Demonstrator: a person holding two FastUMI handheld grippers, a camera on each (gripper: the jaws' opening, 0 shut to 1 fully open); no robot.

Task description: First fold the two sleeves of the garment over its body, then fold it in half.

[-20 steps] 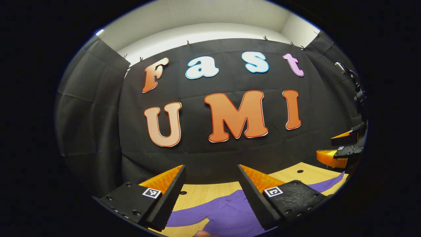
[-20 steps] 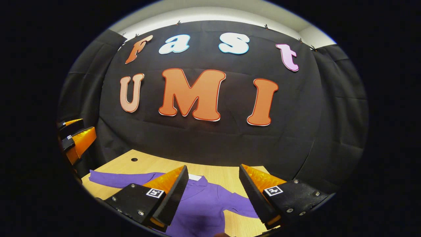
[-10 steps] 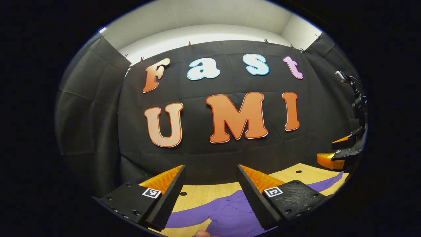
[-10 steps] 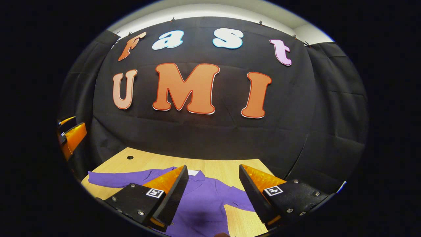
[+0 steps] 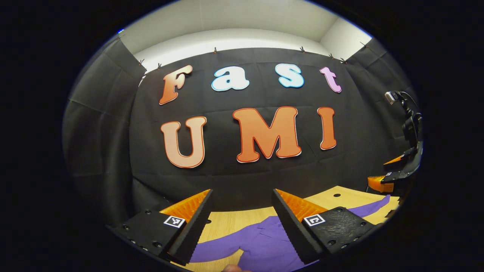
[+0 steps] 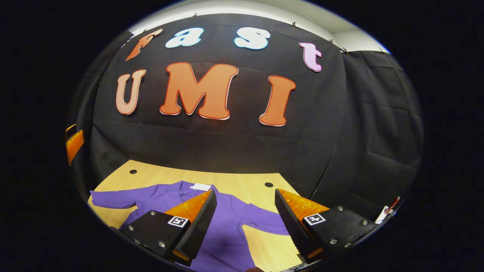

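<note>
Lying flat on the wooden desk (image 6: 227, 179), the purple garment (image 6: 227, 230) is spread with both sleeves out to the sides and not folded over the body. In the right gripper view its collar, with a small white tag (image 6: 200, 186), points toward 12 o'clock; one sleeve (image 6: 113, 198) reaches out toward 9 o'clock and the other sleeve (image 6: 264, 224) runs toward 3 o'clock, passing under the gap of the right claw (image 6: 244, 202). That claw hangs above the garment's body with its fingers spread wide and nothing between them. Two small round holes show in the desk top near the far edge, one at about 10 o'clock (image 6: 133, 171) and one at about 1 o'clock (image 6: 269, 184) from the collar.

In the left gripper view the left claw (image 5: 242, 200) is likewise wide and empty, held above the garment (image 5: 261, 241), which lies at 6 o'clock below its fingers. The right claw (image 5: 389, 173) shows at 3 o'clock there, off above the desk's far corner, its fingers apart.
</note>
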